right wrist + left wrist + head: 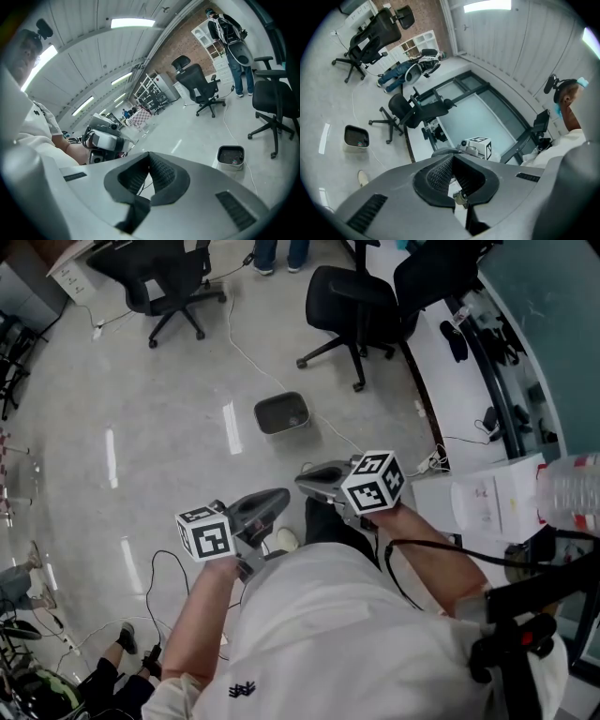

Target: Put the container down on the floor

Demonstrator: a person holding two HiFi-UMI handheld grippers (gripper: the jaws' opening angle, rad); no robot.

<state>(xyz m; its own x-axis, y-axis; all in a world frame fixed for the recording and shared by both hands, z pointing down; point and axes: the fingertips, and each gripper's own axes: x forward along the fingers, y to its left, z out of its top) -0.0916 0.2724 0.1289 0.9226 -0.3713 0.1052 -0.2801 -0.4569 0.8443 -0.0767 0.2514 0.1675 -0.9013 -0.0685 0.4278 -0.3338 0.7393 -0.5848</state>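
Note:
The container, a small grey bin point(281, 413), stands upright on the pale floor ahead of me, apart from both grippers. It also shows at the left of the left gripper view as the bin point(356, 137), and at the lower right of the right gripper view as the bin point(231, 156). My left gripper point(274, 502) is held at waist height, shut with nothing in it; its pads meet at the tips point(453, 157). Beside it, my right gripper point(315, 480) is also shut and empty point(149, 153). The two point toward each other above my shoe point(285, 539).
Two black office chairs point(352, 310) point(164, 277) stand beyond the bin. A white cable point(246, 352) runs across the floor past it. A desk point(469, 371) with papers point(494, 498) and a plastic bottle point(572, 488) lines the right side. Another person's legs point(241, 70) are far off.

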